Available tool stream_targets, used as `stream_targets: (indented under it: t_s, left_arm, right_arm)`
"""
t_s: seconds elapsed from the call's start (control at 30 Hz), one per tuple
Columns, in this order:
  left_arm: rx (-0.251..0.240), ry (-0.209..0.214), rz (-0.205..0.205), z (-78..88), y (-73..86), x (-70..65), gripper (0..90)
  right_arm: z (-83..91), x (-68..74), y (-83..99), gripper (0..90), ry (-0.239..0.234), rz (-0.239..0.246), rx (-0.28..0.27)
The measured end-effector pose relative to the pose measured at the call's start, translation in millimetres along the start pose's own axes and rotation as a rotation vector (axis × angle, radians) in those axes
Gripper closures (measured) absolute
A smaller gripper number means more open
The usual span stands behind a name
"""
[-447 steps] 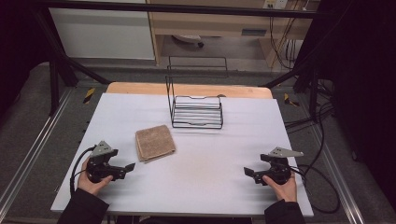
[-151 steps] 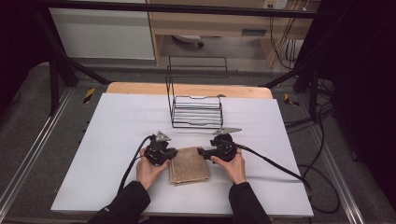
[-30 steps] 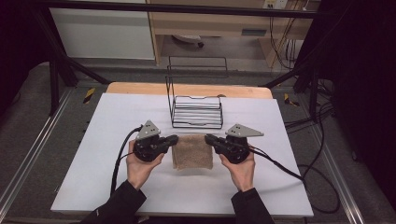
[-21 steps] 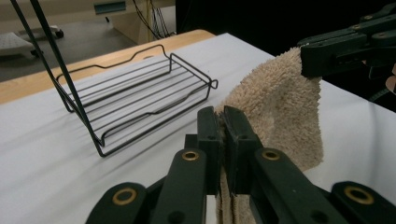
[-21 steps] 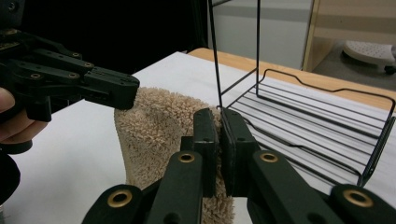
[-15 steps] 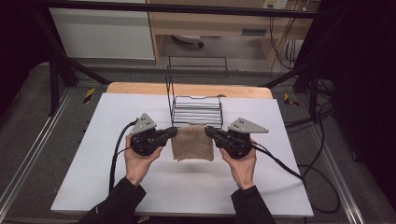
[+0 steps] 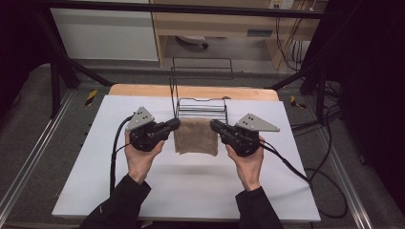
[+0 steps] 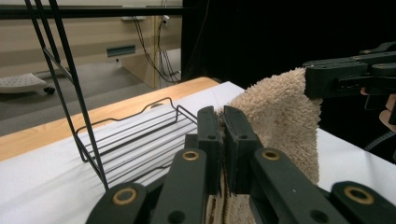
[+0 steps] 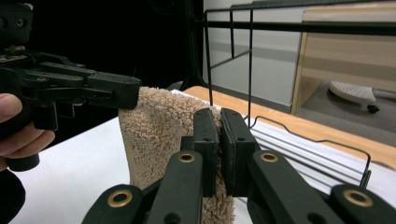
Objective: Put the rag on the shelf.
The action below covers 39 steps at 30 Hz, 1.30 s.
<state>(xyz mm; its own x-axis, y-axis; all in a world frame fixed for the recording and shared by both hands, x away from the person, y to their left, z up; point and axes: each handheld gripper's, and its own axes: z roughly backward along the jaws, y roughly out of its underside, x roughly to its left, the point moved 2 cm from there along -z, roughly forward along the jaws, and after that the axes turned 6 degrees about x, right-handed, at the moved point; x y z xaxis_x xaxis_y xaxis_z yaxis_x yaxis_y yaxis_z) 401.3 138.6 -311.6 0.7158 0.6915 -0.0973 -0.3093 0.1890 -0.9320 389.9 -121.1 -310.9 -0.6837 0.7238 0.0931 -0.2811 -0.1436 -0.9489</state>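
While pinching the fluffy brown towel (image 7: 196, 136) by its two top corners, with the left gripper (image 7: 175, 124) clamped tight on one corner and the right gripper (image 7: 214, 125) clamped tight on the other, hold on well. Hangs flat in the air now, above the white counter (image 7: 191, 191), just in front of the black wire rack (image 7: 200, 102). Could slip out if pinched on too little fluff. Could sag and fold if brought closer together. Could stretch and pop free if pulled too far apart. Could bump the thin wires and catch on them if pushed forward too low. Could tip the light rack over too. Might drop back down in a messy heap.
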Motion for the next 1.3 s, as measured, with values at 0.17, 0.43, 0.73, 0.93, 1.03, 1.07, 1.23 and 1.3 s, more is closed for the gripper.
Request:
stream_targets:
  t_s: [0.17,0.43,0.73,0.93,1.03,1.07,1.23,1.3]
  left_arm:
    - [-0.029,-0.003,-0.009,0.7,-7.2,-0.3,86.0]
    - [-0.061,-0.010,-0.015,0.6,-20.3,-0.5,86.0]
    - [-0.084,-0.014,-0.022,1.3,-35.5,0.5,86.3]
    - [-0.111,-0.024,-0.024,3.9,-45.6,0.8,86.4]
    - [-0.125,-0.025,-0.019,4.7,-48.9,2.1,86.4]
    - [-0.126,-0.025,-0.021,4.8,-49.9,2.8,86.3]
    - [-0.139,-0.031,-0.020,4.6,-56.4,4.7,86.4]
    - [-0.147,-0.030,-0.019,4.7,-59.5,5.3,86.3]
  right_arm:
    - [1.5,-0.4,-7.6,85.8,0.011,0.010,-0.023]
    - [4.5,-3.2,-18.0,85.8,0.021,0.017,-0.063]
    - [5.7,-6.4,-32.9,85.9,0.035,0.033,-0.094]
    - [5.8,-6.6,-43.4,85.9,0.043,0.039,-0.116]
    - [5.9,-5.8,-48.4,85.9,0.050,0.051,-0.125]
    - [5.9,-5.7,-50.0,85.9,0.051,0.056,-0.126]
    - [5.8,-6.2,-57.1,85.8,0.054,0.061,-0.131]
    - [5.7,-7.0,-59.7,85.8,0.054,0.066,-0.137]
